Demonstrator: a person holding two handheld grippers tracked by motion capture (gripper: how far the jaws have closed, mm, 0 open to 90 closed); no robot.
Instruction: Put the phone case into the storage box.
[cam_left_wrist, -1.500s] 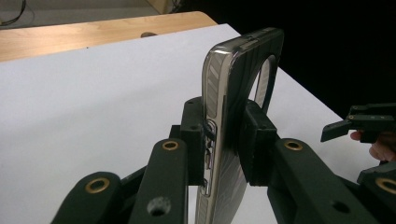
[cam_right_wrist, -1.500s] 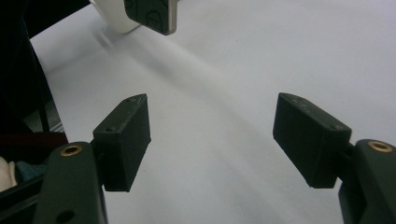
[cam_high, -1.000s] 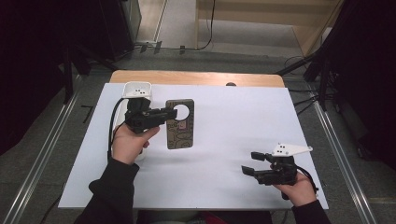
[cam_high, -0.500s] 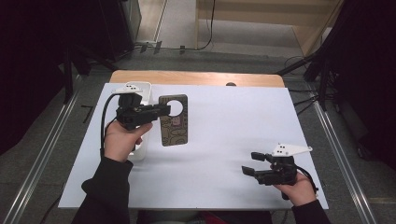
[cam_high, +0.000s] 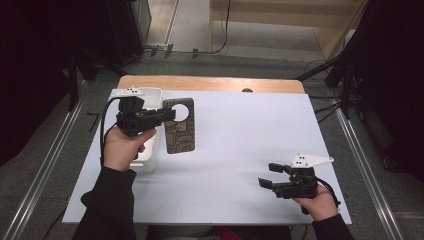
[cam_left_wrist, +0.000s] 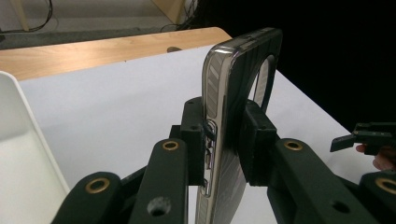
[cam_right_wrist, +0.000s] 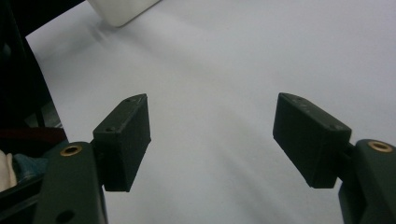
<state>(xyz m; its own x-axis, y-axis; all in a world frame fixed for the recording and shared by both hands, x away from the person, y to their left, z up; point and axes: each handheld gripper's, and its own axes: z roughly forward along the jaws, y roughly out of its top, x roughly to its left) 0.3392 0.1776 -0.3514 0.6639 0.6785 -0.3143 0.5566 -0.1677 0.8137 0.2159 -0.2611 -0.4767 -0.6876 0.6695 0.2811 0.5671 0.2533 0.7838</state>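
The left hand comes up from the lower left in a dark sleeve and holds the left gripper above the table's left side, jaws pointing right. The jaws are clamped on a flat case — in the left gripper view one pad presses each face of it, and the case stands on edge between them. The right hand sits low at the right near the table's front edge, the right gripper pointing left — its jaws spread wide, nothing between them
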